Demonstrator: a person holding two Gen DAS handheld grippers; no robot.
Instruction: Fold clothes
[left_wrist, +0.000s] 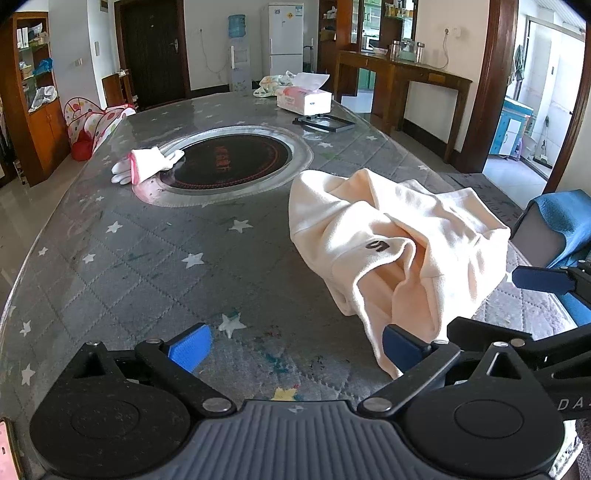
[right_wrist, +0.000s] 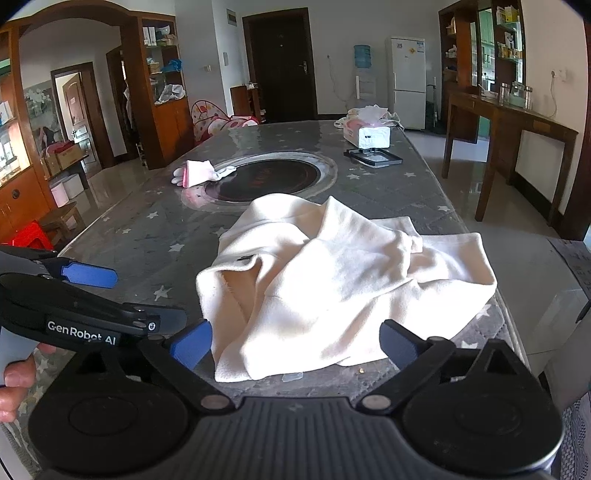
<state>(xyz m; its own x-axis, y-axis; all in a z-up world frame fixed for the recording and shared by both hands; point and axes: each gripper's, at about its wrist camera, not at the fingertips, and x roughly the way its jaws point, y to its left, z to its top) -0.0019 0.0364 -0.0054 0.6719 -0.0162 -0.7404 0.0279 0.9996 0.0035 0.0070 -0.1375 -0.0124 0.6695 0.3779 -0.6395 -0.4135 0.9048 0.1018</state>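
Note:
A cream garment (left_wrist: 391, 236) lies crumpled on the grey star-patterned table (left_wrist: 147, 266); it also shows in the right wrist view (right_wrist: 332, 280). My left gripper (left_wrist: 295, 347) is open and empty, its right finger just at the garment's near hem. My right gripper (right_wrist: 295, 343) is open and empty, low over the garment's near edge, which lies between its fingers. The right gripper's blue fingertips (left_wrist: 543, 278) show at the right edge of the left wrist view. The left gripper's fingers (right_wrist: 88, 275) show at the left of the right wrist view.
A round black hotplate (left_wrist: 236, 162) is set in the table's middle, with white and pink gloves (left_wrist: 144, 166) at its left rim. A tissue box (left_wrist: 303, 98) and a black frame (left_wrist: 325, 123) sit at the far end. A blue-draped chair (left_wrist: 561, 229) stands right of the table.

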